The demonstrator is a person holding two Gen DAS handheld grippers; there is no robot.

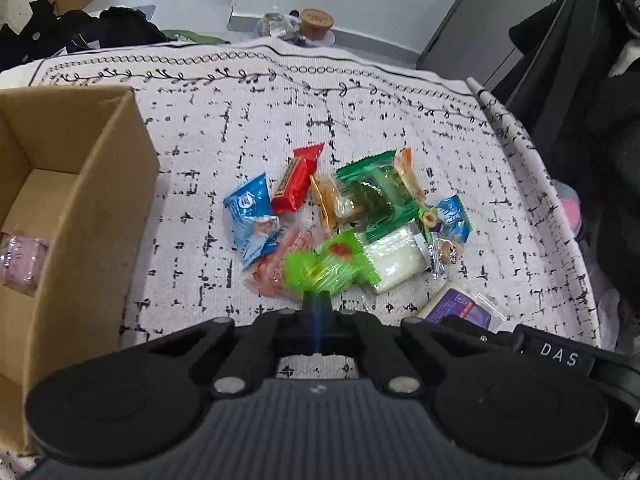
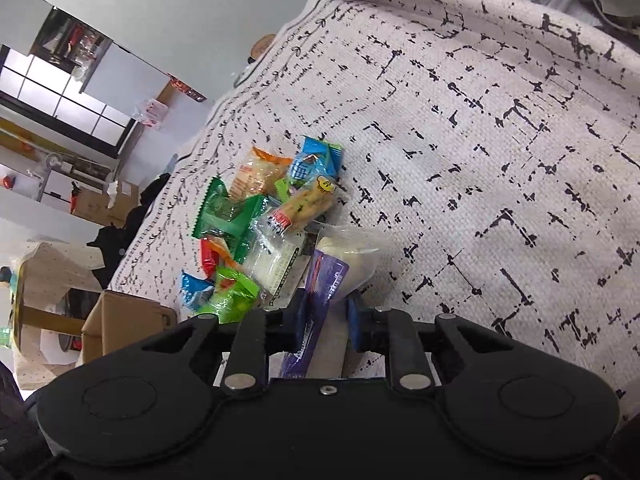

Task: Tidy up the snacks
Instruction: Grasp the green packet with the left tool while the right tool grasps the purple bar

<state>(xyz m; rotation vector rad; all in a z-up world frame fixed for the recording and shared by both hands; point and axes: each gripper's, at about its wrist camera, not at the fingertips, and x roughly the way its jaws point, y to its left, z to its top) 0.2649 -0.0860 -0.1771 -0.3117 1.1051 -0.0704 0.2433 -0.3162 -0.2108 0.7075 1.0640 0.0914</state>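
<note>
I judge the step in hand to be picking snacks from the pile and carrying them to the cardboard box (image 1: 100, 184), with both claws already loaded. My left claw (image 1: 317, 300) has its fingers pressed together on the bright green packet (image 1: 326, 266), which looks blurred and seems lifted just clear of the heap. My right claw (image 2: 327, 314) has its blue pads on either side of the purple-and-white packet (image 2: 330, 276); they look to be pinching it, though I cannot be sure how firmly. The rest of the snacks lie bunched mid-cloth: a red bar (image 1: 298, 182), a blue packet (image 1: 252, 212), a dark green packet (image 1: 376, 192) and a clear packet of white contents (image 1: 394, 260), several overlapping. The box stands open at the left edge of the cloth, well apart from the pile, with a pink wrapped item (image 1: 20, 260) already in one compartment. Next, I reckon the left claw should swing across over the box rim and release only once above a compartment; the thin wrapper could slip or snag a neighbour on the way. The counter is covered by a white woven cloth (image 1: 400, 96) with black broken-grid marks and a vine border. Beyond it I see a pale floor, dark clothing heaped at the far left, more cardboard boxes, and a cork-lidded jar (image 1: 316, 22).
</note>
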